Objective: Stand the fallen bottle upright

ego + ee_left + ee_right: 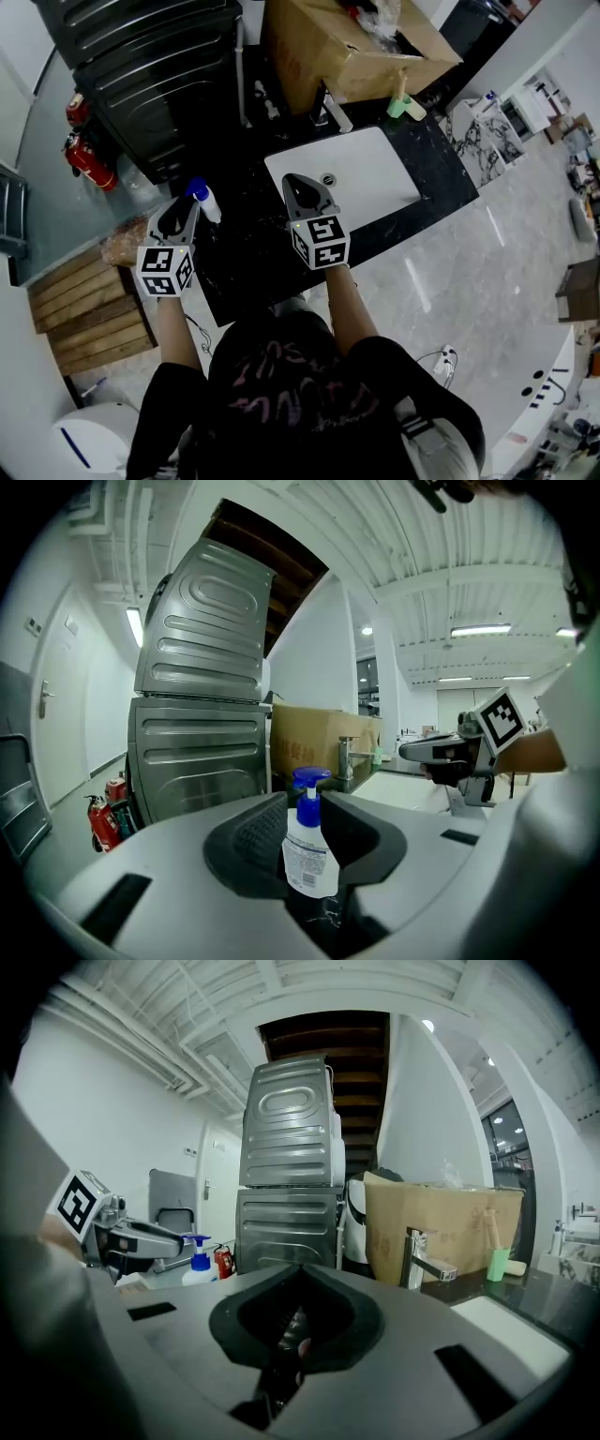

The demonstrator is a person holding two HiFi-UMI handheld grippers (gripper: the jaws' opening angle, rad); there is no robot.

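Observation:
A white pump bottle (208, 202) with a blue head stands upright on the black marble counter (244, 253), left of the sink. In the left gripper view the bottle (309, 850) sits between the jaws, its base on the counter and both pads against its sides. My left gripper (183, 214) is shut on it. My right gripper (302, 186) hovers over the sink's near left corner with its jaws together and nothing in them. The right gripper view shows the bottle (199, 1267) at the tips of the left gripper (169, 1241).
A white sink basin (356, 173) with a chrome faucet (333, 108) lies right of the bottle. Behind stand a cardboard box (347, 47), a green cup (401, 106) and stacked grey machines (150, 66). Red fire extinguishers (89, 155) and a wooden pallet (84, 309) are on the floor at left.

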